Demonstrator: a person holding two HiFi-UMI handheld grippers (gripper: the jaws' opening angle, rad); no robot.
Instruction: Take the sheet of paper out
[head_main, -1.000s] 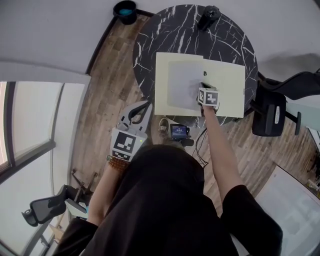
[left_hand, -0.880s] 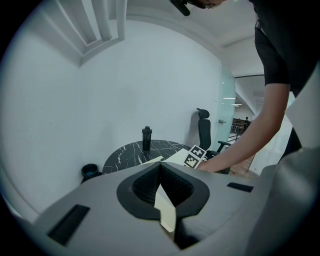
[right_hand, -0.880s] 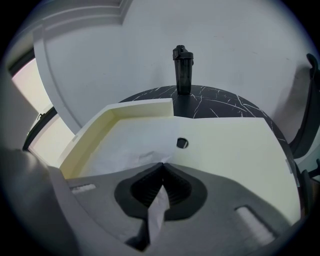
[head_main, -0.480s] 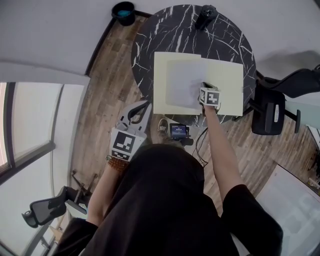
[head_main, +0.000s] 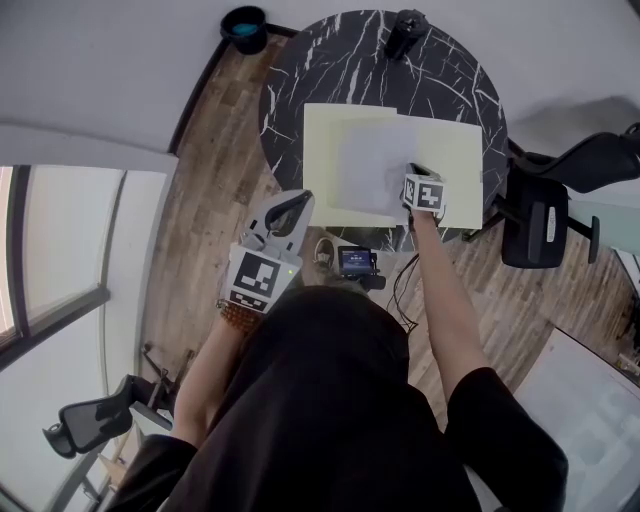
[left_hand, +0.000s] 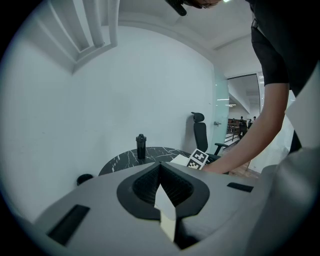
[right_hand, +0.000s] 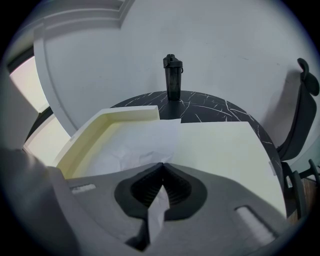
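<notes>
light: bright, even | shadows: soft | gripper views: fisheye warp, dark corners | focus: sharp

Wood floor (head_main: 215, 190), white wall (left_hand: 125, 90), black chair (head_main: 540, 222)

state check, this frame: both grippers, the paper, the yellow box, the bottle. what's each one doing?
right gripper: shut on the sheet's near edge.
left gripper: jaws together, held short of the table, off the box.
sheet of paper: creased at the grip, partly in the box, lapping onto its flat right half.
yellow box: open, flat on the table.
bottle: upright, capped.
</notes>
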